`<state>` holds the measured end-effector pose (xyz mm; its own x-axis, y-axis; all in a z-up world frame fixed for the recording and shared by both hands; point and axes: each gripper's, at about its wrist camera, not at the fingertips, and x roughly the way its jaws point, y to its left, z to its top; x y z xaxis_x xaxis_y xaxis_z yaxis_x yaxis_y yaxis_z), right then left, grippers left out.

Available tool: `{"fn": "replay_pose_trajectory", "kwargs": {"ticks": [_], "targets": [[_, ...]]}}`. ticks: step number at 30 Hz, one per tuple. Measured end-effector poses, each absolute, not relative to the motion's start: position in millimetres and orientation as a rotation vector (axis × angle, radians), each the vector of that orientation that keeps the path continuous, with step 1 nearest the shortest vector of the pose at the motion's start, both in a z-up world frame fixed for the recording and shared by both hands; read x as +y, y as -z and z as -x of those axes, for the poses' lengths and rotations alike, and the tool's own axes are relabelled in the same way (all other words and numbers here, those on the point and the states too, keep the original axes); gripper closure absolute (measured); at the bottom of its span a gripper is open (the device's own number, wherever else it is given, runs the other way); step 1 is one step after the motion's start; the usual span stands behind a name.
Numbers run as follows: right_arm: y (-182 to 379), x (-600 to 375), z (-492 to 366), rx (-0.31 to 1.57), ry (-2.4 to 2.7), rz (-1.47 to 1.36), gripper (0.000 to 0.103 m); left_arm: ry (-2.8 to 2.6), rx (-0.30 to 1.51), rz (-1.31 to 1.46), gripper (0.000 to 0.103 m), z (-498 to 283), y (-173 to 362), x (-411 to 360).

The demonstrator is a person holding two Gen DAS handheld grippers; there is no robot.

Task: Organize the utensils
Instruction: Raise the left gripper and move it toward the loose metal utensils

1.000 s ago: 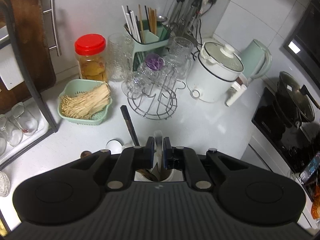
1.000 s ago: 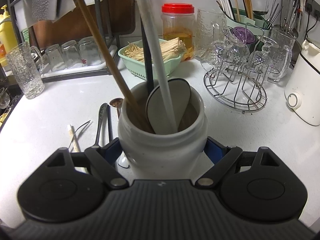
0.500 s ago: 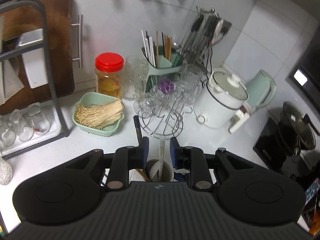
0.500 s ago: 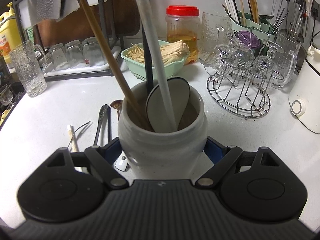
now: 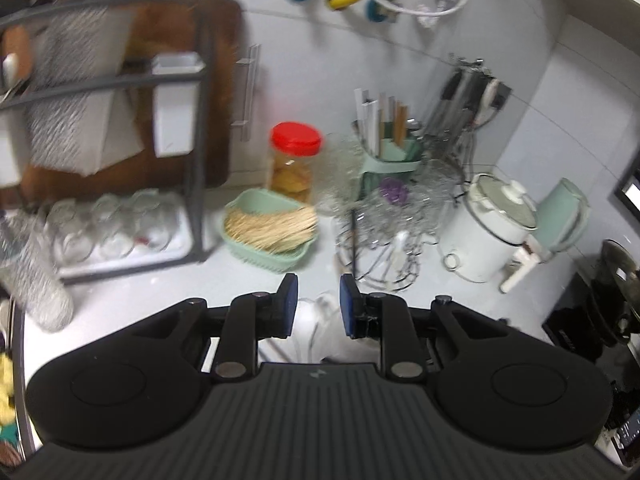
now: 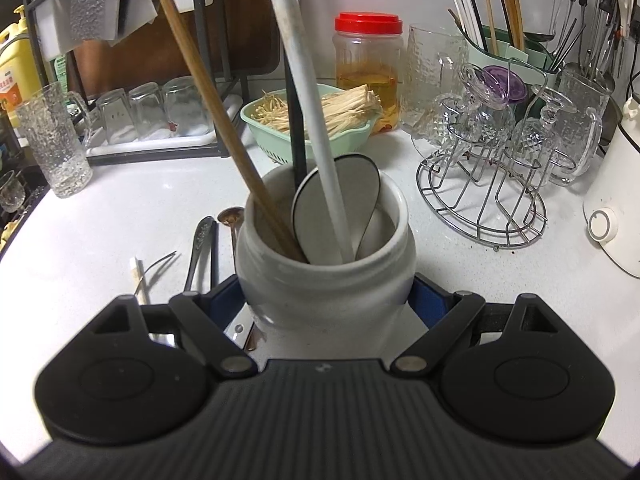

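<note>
A white ceramic jar (image 6: 326,276) stands on the white counter, gripped between the pads of my right gripper (image 6: 326,296). It holds a white ladle (image 6: 304,92), a wooden stick (image 6: 216,120), a dark handle (image 6: 296,136) and a flat grey spoon head (image 6: 340,196). Left of the jar several utensils lie on the counter: a metal spoon (image 6: 231,216), a metal handle (image 6: 199,248) and a chopstick (image 6: 138,276). My left gripper (image 5: 318,304) is open and empty, high above the blurred jar (image 5: 320,332).
A green basket of sticks (image 6: 308,120), a red-lidded jar (image 6: 368,68), a wire rack with glasses (image 6: 484,184), a green chopstick holder (image 6: 516,52), a white rice cooker (image 6: 616,216), a dish rack with glasses (image 6: 148,120) and a tall glass (image 6: 54,140) ring the counter.
My left gripper let go of the white ladle handle, opened and rose away from the jar. My right gripper keeps its hold on the jar.
</note>
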<state>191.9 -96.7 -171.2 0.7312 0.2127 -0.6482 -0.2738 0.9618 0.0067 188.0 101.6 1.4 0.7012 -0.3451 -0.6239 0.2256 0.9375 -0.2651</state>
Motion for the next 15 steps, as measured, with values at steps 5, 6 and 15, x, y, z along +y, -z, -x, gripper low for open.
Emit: {"fn": "replay_pose_trajectory", "kwargs": {"ticks": [5, 6, 15], "targets": [[171.5, -96.9, -192.3, 0.695, -0.269, 0.09, 0.013, 0.29, 0.772, 0.168, 0.077, -187.6, 26.5, 114.1], [171.4, -96.9, -192.4, 0.695, -0.268, 0.087, 0.013, 0.285, 0.781, 0.169, 0.077, -188.6, 31.4, 116.0], [174.0, -96.4, -188.1, 0.671, -0.245, 0.063, 0.013, 0.266, 0.91, 0.171, 0.077, -220.1, 99.5, 128.5]]}}
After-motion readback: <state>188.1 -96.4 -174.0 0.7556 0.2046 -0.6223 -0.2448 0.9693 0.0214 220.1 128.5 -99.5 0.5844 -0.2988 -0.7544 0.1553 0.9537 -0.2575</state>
